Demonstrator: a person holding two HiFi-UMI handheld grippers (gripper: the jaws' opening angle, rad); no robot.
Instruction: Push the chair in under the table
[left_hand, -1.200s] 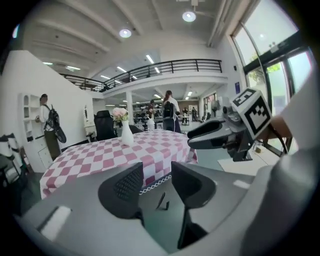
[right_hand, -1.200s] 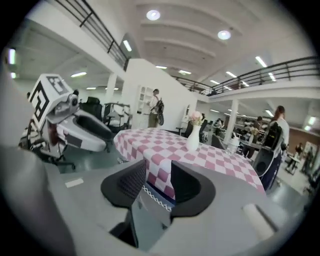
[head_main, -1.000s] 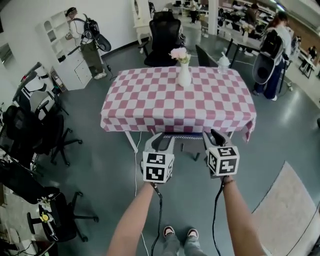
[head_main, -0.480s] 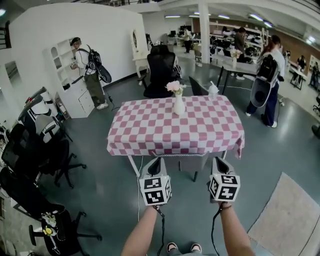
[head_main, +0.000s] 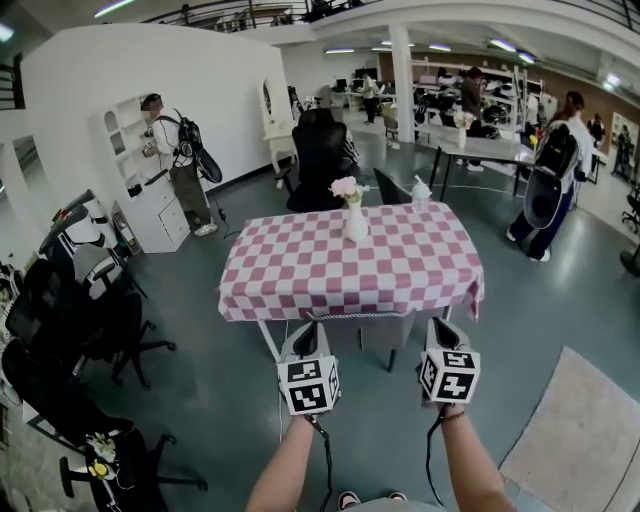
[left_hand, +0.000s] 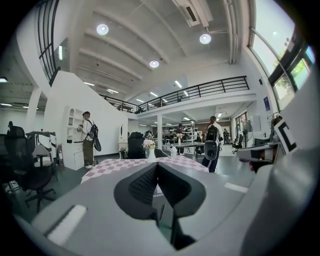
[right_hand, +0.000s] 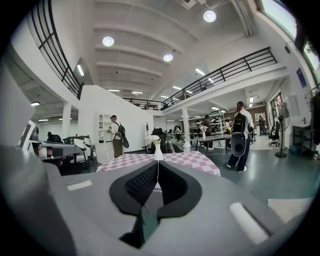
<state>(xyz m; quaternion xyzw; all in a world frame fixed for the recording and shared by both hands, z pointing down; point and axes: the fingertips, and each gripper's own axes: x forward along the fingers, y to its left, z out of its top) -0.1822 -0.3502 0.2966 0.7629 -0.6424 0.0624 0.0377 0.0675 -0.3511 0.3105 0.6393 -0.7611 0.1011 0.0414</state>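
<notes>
The table (head_main: 300, 270) wears a pink and white checked cloth. A grey chair (head_main: 387, 334) stands tucked under its near edge, with only the backrest and legs showing below the cloth. My left gripper (head_main: 308, 336) and right gripper (head_main: 441, 331) hover side by side a short way in front of the table, apart from the chair. Both are shut with nothing between the pads. In the left gripper view the shut left gripper (left_hand: 157, 168) points at the table (left_hand: 115, 164). The right gripper view shows the same for the right gripper (right_hand: 158, 167) and the table (right_hand: 187, 159).
A white vase of flowers (head_main: 354, 222) and a cup (head_main: 421, 194) stand on the table. A black office chair (head_main: 318, 160) is behind it. More black chairs (head_main: 70, 330) crowd the left. People stand at the left (head_main: 180, 160) and right (head_main: 555, 190). A rug (head_main: 580, 430) lies at the right.
Both grippers have drawn back from the table's edge and risen, and their jaws have gone from open to shut. The chair stays under the table.
</notes>
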